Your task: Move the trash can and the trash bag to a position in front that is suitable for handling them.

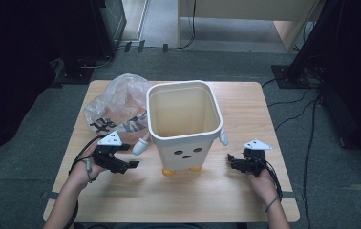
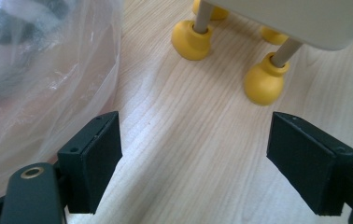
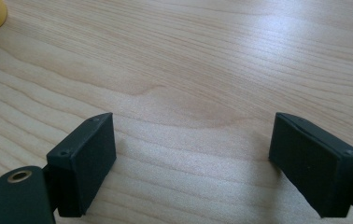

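I am holding both claws low over the wooden surface (image 1: pixel 121 200), nearest to me, with nothing in either one: the left claw (image 1: pixel 130 165) is resting with its jaws spread wide apart, and the right claw (image 1: pixel 230 159) is standing just as wide, with bare wood between its pads in the right gripper view. Just beyond them the white bin (image 1: pixel 183 119) with a small face and yellow feet (image 2: pixel 263 84) is standing upright between the two claws, apart from both, empty as far as I can see into it. Farther back on my left the clear plastic bag (image 1: pixel 116 98) is lying crumpled beside the bin, close to the left claw. I am judging this as the approach before a first grasp; next I am expecting to bring the left claw to the bag's loose film and pinch a fold, keeping clear of the bin's arm.
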A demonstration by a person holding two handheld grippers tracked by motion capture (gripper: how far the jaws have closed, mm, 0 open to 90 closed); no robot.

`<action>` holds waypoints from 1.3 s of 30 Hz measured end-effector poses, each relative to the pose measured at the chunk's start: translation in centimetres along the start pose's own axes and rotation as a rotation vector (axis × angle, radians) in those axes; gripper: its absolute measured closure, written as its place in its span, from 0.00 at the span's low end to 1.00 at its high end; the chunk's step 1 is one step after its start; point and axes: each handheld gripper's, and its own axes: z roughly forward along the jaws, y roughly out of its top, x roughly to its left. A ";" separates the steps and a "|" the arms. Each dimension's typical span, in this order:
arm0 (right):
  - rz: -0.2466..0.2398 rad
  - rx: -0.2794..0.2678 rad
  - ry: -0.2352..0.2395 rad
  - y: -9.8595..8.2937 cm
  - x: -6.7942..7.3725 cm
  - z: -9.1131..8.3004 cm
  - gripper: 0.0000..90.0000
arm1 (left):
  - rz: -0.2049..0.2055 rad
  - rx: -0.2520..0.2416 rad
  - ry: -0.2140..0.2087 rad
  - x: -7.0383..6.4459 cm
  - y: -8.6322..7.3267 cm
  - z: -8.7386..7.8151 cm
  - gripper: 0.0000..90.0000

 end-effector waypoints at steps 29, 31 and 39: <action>0.000 0.000 0.001 0.0 0.0 0.0 0.16 | -0.026 -0.052 0.060 -0.5 2.4 -2.3 0.20; 0.001 0.001 0.002 0.0 0.0 0.0 0.16 | -0.030 -0.065 0.056 -0.5 2.5 -2.4 0.20; 0.001 0.002 0.002 -0.1 0.0 -0.1 0.16 | -0.036 -0.226 0.038 -0.7 3.8 -3.8 0.20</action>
